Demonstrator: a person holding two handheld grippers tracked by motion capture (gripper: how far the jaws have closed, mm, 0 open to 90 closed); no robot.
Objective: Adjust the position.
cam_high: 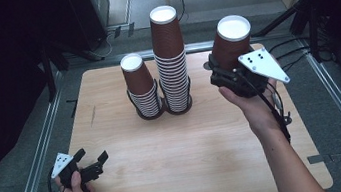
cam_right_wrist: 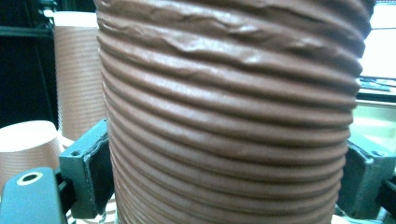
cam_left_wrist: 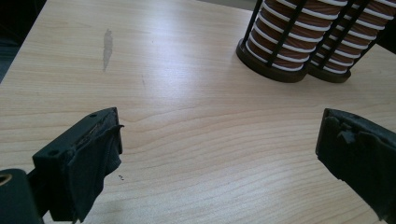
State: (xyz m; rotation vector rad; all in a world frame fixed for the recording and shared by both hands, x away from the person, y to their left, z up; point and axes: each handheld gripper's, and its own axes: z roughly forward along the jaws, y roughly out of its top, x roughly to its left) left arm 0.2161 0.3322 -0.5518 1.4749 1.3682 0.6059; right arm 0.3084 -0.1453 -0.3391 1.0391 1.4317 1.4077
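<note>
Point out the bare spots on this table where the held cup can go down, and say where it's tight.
The widest bare wood lies on the table between the left gripper and the right forearm, in front of the two cup stacks. The left rear corner, beside the short stack, is bare too. It is tight at the back middle: the tall stack stands right beside the short one, and the right gripper holds the cup close by.

In the right gripper view the held brown ribbed paper cup [cam_right_wrist: 233,116] runs off the top and bottom edges, so neither its rim nor its base can be seen, and it covers most of both jaws. In the left gripper view the two cup stacks [cam_left_wrist: 308,32] in their black wire holders are cut off by the top edge. In the high view, the lower part of the held cup is hidden behind the right gripper [cam_high: 236,74].
</note>
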